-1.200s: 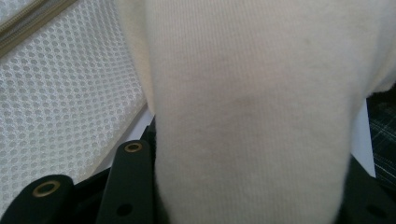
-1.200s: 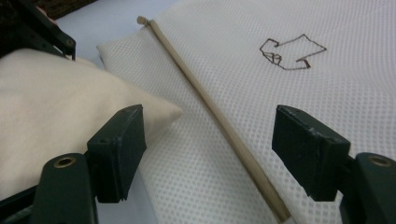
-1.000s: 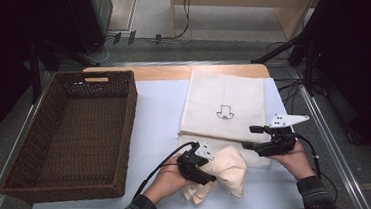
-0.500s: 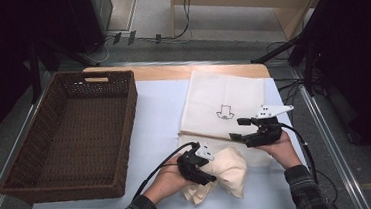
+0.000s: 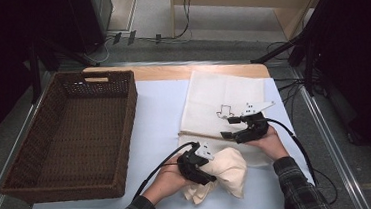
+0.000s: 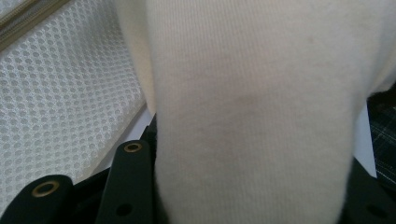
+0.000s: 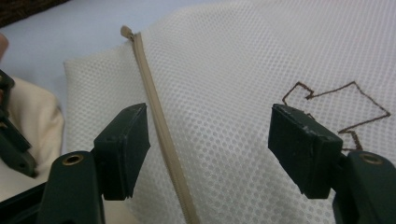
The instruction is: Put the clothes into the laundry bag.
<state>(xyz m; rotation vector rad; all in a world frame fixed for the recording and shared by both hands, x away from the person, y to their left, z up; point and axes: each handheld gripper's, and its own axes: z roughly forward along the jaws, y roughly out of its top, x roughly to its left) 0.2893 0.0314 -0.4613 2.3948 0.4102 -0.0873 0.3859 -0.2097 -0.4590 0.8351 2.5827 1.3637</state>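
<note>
A cream knit cloth (image 5: 231, 171) lies bunched at the table's near edge, and my left gripper (image 5: 205, 172) is shut on it. In the left gripper view the cloth (image 6: 252, 116) fills the gap between the two jaws. A white mesh bag (image 5: 223, 94) with a brown outline drawing lies flat behind it. My right gripper (image 5: 228, 127) hovers open over the bag's near edge. In the right gripper view its jaws straddle the mesh (image 7: 233, 70), with the tan zipper (image 7: 154, 107) running just inside the left jaw. Nothing is gripped there.
A dark wicker basket (image 5: 131, 124) stands at the left on the pale blue mat (image 5: 159, 116). Metal table rails run along both sides. Cables trail from each gripper toward the near edge.
My right gripper has moved left, from the bag's right edge to over its near edge by the zipper. The left gripper and the cloth have stayed put.
</note>
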